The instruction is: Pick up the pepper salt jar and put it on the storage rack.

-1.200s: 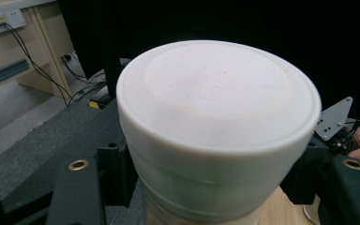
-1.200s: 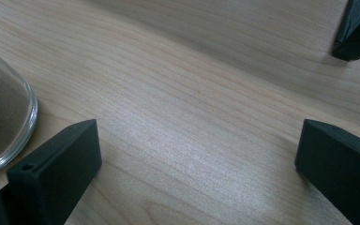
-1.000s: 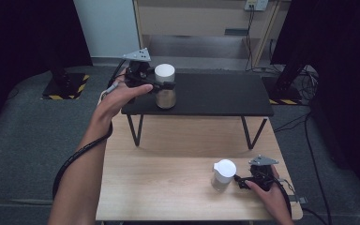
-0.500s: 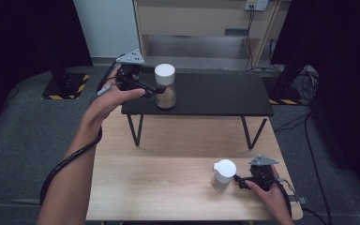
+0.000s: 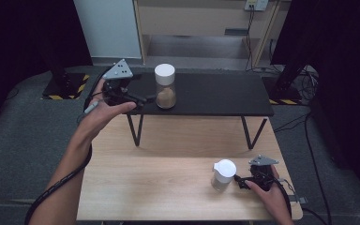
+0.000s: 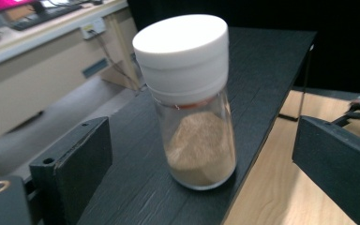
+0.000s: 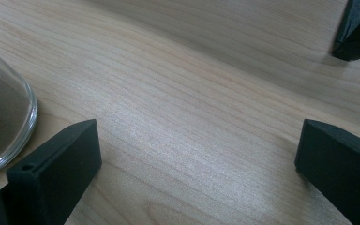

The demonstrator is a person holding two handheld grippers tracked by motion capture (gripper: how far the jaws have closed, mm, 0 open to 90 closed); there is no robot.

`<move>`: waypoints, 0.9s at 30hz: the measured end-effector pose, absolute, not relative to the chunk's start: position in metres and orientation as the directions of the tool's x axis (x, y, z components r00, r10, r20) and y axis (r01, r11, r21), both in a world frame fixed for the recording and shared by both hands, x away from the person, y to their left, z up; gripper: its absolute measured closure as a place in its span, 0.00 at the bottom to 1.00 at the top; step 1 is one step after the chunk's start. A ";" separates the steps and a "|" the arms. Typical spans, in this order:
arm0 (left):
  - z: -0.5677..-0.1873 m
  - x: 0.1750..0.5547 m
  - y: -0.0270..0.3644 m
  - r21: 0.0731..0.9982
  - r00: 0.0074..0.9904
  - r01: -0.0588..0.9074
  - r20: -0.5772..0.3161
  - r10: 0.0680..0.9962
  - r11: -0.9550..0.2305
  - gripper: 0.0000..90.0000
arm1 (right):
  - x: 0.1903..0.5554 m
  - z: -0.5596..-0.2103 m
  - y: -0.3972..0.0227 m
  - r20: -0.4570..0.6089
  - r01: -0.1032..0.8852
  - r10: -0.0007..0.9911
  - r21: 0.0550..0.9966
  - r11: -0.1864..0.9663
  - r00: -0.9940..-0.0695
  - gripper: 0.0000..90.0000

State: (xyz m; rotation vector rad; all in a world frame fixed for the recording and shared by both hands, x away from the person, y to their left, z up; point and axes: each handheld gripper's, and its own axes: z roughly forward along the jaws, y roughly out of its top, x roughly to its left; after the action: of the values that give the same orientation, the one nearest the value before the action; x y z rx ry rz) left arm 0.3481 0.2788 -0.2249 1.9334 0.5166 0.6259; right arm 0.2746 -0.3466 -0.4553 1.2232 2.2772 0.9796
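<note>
A glass jar with a white lid and brown powder stands upright near the left end of the black shelf. My left gripper sits just left of it, and its jaws have just been opening. In the left gripper view the jar stands free just beyond the left gripper, touching neither jaw. A second white-lidded jar stands on the wooden table. My right gripper rests open beside it. In the right gripper view that jar's glass base lies outside the left jaw of the right gripper.
The black shelf stands on thin legs over the table's far half. One leg's foot shows beyond my right gripper. Grey carpet surrounds the table. A cabinet and cables lie behind the shelf.
My left gripper has opened, let go of the powder jar and drawn back to the left. The jar stays on the shelf. The right hand has not moved.
</note>
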 end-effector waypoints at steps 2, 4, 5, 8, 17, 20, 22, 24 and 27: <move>-0.228 0.339 0.275 0.906 0.760 0.081 0.213 0.614 -0.415 0.04 | 0.275 -0.455 -0.347 -0.002 0.572 0.834 0.727 0.381 -0.552 0.01; -0.232 0.331 0.274 0.908 0.755 0.078 0.216 0.619 -0.412 0.04 | 0.275 -0.455 -0.347 -0.001 0.573 0.834 0.726 0.380 -0.552 0.01; -0.235 0.326 0.273 0.908 0.749 0.076 0.220 0.625 -0.411 0.04 | 0.275 -0.455 -0.347 -0.001 0.573 0.834 0.726 0.380 -0.552 0.01; -0.240 0.318 0.268 0.900 0.739 0.072 0.242 0.629 -0.429 0.03 | 0.275 -0.455 -0.347 -0.001 0.573 0.834 0.726 0.380 -0.552 0.01; -0.263 0.293 0.256 0.890 0.700 0.086 0.265 0.663 -0.448 0.03 | 0.275 -0.455 -0.347 -0.001 0.573 0.834 0.726 0.379 -0.552 0.01; -0.271 0.285 0.250 0.885 0.699 0.087 0.273 0.661 -0.457 0.03 | 0.274 -0.455 -0.346 -0.001 0.573 0.835 0.727 0.379 -0.551 0.01; -0.278 0.280 0.244 0.878 0.699 0.089 0.281 0.658 -0.470 0.03 | 0.274 -0.455 -0.346 -0.001 0.573 0.835 0.726 0.379 -0.551 0.01; -0.283 0.278 0.241 0.878 0.703 0.092 0.277 0.655 -0.469 0.03 | 0.274 -0.455 -0.346 -0.001 0.573 0.835 0.727 0.379 -0.551 0.01; -0.292 0.275 0.235 0.874 0.715 0.093 0.276 0.643 -0.478 0.03 | 0.274 -0.456 -0.346 -0.002 0.572 0.835 0.727 0.379 -0.550 0.01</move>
State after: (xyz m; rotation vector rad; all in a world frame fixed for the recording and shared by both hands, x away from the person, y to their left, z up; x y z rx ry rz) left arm 0.2754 0.2352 -0.2924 1.9846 0.5632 0.7414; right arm 0.2742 -0.3463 -0.4555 1.2236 2.2744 0.9791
